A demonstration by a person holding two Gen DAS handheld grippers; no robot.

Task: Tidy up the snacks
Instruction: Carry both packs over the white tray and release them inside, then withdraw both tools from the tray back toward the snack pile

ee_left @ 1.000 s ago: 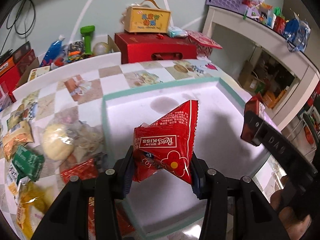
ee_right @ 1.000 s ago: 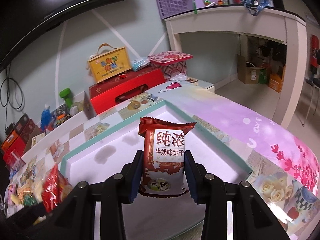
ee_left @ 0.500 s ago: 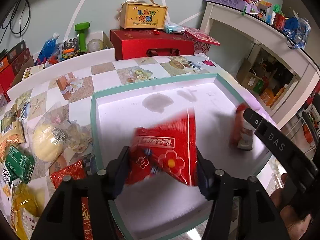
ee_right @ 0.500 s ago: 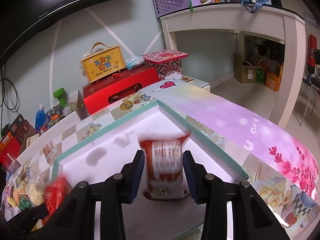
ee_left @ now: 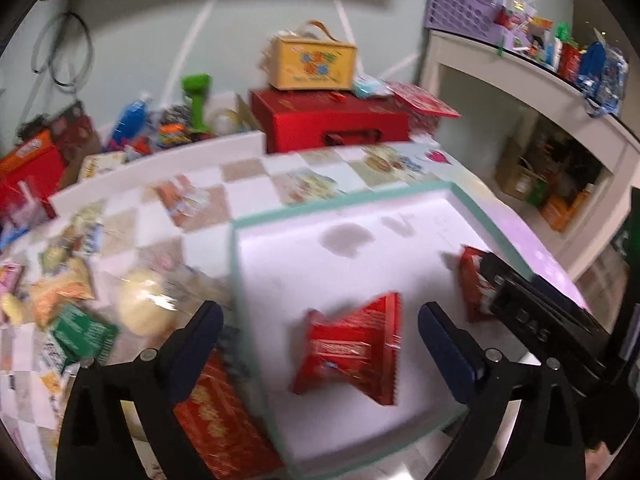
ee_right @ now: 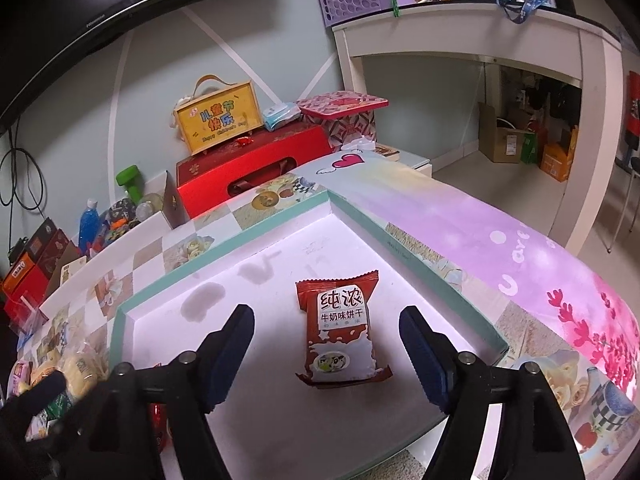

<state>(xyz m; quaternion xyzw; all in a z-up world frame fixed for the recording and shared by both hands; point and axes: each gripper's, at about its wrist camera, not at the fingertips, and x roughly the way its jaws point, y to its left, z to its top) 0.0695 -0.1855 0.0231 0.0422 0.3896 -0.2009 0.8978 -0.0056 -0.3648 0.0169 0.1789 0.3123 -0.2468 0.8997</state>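
Note:
A shallow white tray with a teal rim (ee_left: 340,200) (ee_right: 224,248) lies on the patterned table. A red triangular snack pack (ee_left: 356,350) lies in the tray, just ahead of my left gripper (ee_left: 320,344), which is open and empty. A brown-red milk biscuit pack (ee_right: 340,332) lies flat in the tray between the open fingers of my right gripper (ee_right: 326,344). The biscuit pack also shows at the right in the left wrist view (ee_left: 472,280), partly hidden by the right gripper's body.
Loose snacks lie left of the tray: a green pack (ee_left: 80,332), a pale bun in plastic (ee_left: 144,308), a red pack (ee_left: 220,420). A red gift box (ee_right: 256,172) with a yellow box (ee_right: 216,120) on it stands behind the table. A white desk (ee_right: 480,32) stands at right.
Both grippers opened wide and let go of their packs, which now lie in the tray. Both grippers have drawn back a little.

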